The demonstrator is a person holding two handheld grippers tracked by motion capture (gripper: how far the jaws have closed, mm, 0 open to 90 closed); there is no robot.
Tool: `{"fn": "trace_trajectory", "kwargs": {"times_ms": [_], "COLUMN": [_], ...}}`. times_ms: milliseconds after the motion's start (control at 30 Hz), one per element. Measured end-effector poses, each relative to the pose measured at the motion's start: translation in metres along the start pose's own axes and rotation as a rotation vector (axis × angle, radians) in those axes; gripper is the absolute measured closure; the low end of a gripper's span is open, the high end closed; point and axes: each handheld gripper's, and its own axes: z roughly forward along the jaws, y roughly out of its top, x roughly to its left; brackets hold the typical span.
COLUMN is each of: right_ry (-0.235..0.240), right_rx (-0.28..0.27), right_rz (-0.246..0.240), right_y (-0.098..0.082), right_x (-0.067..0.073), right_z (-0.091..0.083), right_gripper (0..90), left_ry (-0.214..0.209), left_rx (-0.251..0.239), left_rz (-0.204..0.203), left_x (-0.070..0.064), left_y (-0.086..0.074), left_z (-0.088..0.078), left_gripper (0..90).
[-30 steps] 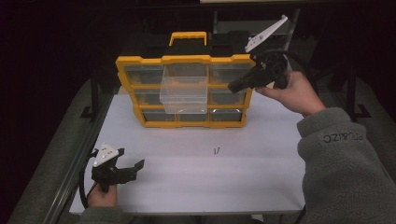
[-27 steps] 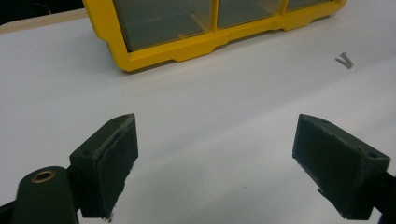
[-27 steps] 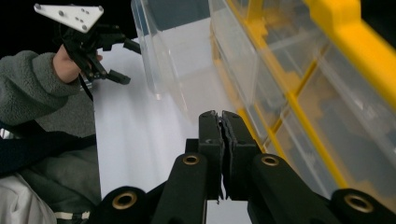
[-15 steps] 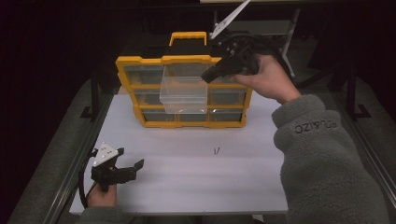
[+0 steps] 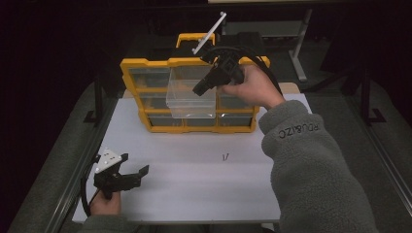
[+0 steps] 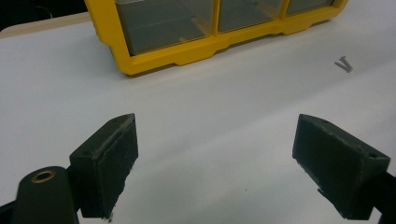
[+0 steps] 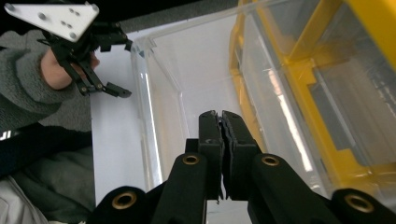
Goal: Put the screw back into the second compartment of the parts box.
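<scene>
A yellow drawer organizer [image 5: 145,73] stands at the back of the white table [image 5: 194,194]. One clear drawer [image 5: 189,97] is pulled out from its upper middle row. My right gripper [image 5: 198,90] hangs over that drawer's right rim and points down into it. In the right gripper view its jaws are pressed together [image 7: 221,116] above the clear drawer [image 7: 187,60], and I see nothing between them. My left gripper [image 5: 134,165] rests at the table's front left with its jaws wide apart [image 6: 217,140] and nothing between them.
Two small metal screws [image 5: 225,157] lie on the table in front of the organizer; they are also at the upper right of the left gripper view [image 6: 344,65]. The organizer's lower drawers [image 6: 163,23] are shut. The table's metal rail [image 5: 73,194] runs along the left.
My right hand has carried its shut gripper leftward from the organizer's right end to above the pulled-out clear drawer. The left gripper has stayed put.
</scene>
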Motion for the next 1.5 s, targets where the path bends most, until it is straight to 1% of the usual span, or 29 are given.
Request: {"fn": "trace_trajectory", "kwargs": {"times_ms": [67, 167, 200, 333, 500, 533, 633, 733, 767, 800, 833, 867, 900, 933, 967, 1000, 1033, 1067, 1100, 1133, 1167, 1200, 1267, 1300, 1333, 1400, 1433, 1467, 1500], "right_ry": [0.005, 0.005, 0.005, -0.003, -0.016, -0.020, -0.029, -0.043, -0.048, -0.048, -0.051, -0.051, -0.058, -0.058, -0.058, -0.058, -0.059, -0.059, -0.062, -0.063, -0.064, -0.062, -0.064, -0.059, -0.053, -0.046, -0.038, -0.038, -0.035], "right_rx": [0.008, 0.006, 0.010, 0.001, -0.034, -0.045, -0.066, -0.078, -0.092, -0.092, -0.105, -0.105, -0.109, -0.109, -0.116, -0.112, -0.121, -0.121, -0.121, -0.121, -0.124, -0.121, -0.120, -0.121, -0.126, -0.130, -0.126, -0.126, -0.121], "right_rz": [0.001, 0.002, 0.005, 0.002, 0.013, 0.010, 0.017, 0.023, 0.028, 0.028, 0.031, 0.031, 0.036, 0.036, 0.034, 0.048, 0.061, 0.061, 0.067, 0.063, 0.062, 0.078, 0.077, 0.092, 0.109, 0.118, 0.137, 0.137, 0.142], "right_y": [0.001, 0.001, 0.002, 0.002, -0.001, -0.002, -0.007, -0.014, -0.020, -0.020, -0.028, -0.028, -0.037, -0.037, -0.042, -0.045, -0.056, -0.056, -0.062, -0.069, -0.075, -0.080, -0.091, -0.096, -0.103, -0.117, -0.129, -0.129, -0.136], "right_x": [0.000, -0.001, -0.001, -0.001, 0.000, 0.000, 0.002, 0.004, 0.006, 0.006, 0.008, 0.008, 0.009, 0.009, 0.008, 0.009, 0.009, 0.009, 0.009, 0.008, 0.007, 0.007, 0.006, 0.006, 0.006, 0.004, 0.002, 0.002, 0.000], "right_z": [0.004, 0.007, 0.008, 0.007, -0.007, -0.012, -0.025, -0.039, -0.050, -0.050, -0.059, -0.059, -0.065, -0.065, -0.067, -0.069, -0.072, -0.072, -0.073, -0.073, -0.072, -0.071, -0.067, -0.066, -0.062, -0.054, -0.045, -0.045, -0.039], "right_gripper": [85.9, 81.9, 81.5, 80.6, 78.6, 78.1, 76.8, 75.2, 74.2, 74.2, 73.2, 73.2, 72.3, 72.3, 71.9, 71.4, 70.7, 70.7, 70.4, 70.2, 69.6, 69.0, 67.7, 67.3, 66.8, 65.8, 64.8, 64.8, 64.3], "left_ry": [-0.001, -0.001, -0.001, -0.001, -0.001, 0.000, 0.000, 0.002, 0.001, 0.000, 0.001, 0.001, 0.001, 0.002, 0.002, 0.004, 0.005, 0.005, 0.007, 0.006, 0.005, 0.006, 0.007, 0.008, 0.009, 0.008, 0.007, 0.007, 0.006], "left_rx": [0.001, 0.006, -0.004, 0.006, 0.006, 0.005, 0.010, 0.005, 0.004, 0.005, 0.004, 0.004, 0.004, 0.002, 0.001, 0.001, 0.006, -0.002, 0.014, 0.015, 0.010, 0.011, 0.008, -0.004, -0.003, -0.005, -0.008, -0.008, -0.001], "left_rz": [-0.002, -0.003, -0.005, -0.001, -0.002, -0.003, 0.012, 0.013, 0.005, -0.001, 0.004, 0.003, 0.002, 0.002, 0.002, 0.000, 0.001, 0.000, 0.005, 0.008, 0.008, 0.008, 0.007, 0.006, 0.009, 0.008, 0.005, 0.005, 0.005], "left_x": [0.000, 0.001, 0.001, 0.000, 0.001, 0.001, 0.001, 0.001, 0.000, 0.000, 0.000, 0.000, 0.000, 0.000, 0.000, 0.000, 0.000, -0.001, -0.001, 0.000, 0.000, 0.000, 0.000, 0.000, 0.000, 0.000, -0.001, -0.001, -0.001], "left_y": [0.000, 0.000, 0.000, 0.000, 0.000, 0.000, 0.000, 0.000, 0.000, 0.000, 0.000, -0.001, -0.001, -0.001, -0.001, -0.001, -0.001, -0.001, 0.000, 0.000, -0.001, -0.001, -0.001, -0.001, -0.001, -0.002, -0.002, -0.002, -0.002], "left_z": [0.000, -0.001, 0.000, -0.001, -0.001, -0.001, -0.001, -0.001, -0.001, -0.001, -0.001, -0.001, -0.001, -0.001, -0.001, -0.001, -0.001, -0.001, -0.002, -0.001, -0.001, -0.001, -0.001, 0.000, 0.000, 0.000, 0.001, 0.001, 0.000], "left_gripper": [13.9, 13.9, 13.9, 13.9, 13.9, 13.9, 13.9, 13.9, 13.9, 13.9, 13.9, 13.9, 13.9, 13.9, 13.9, 13.9, 13.9, 13.9, 13.9, 13.9, 13.9, 13.9, 13.9, 13.9, 13.9, 13.9, 13.9, 13.9, 13.9]}}
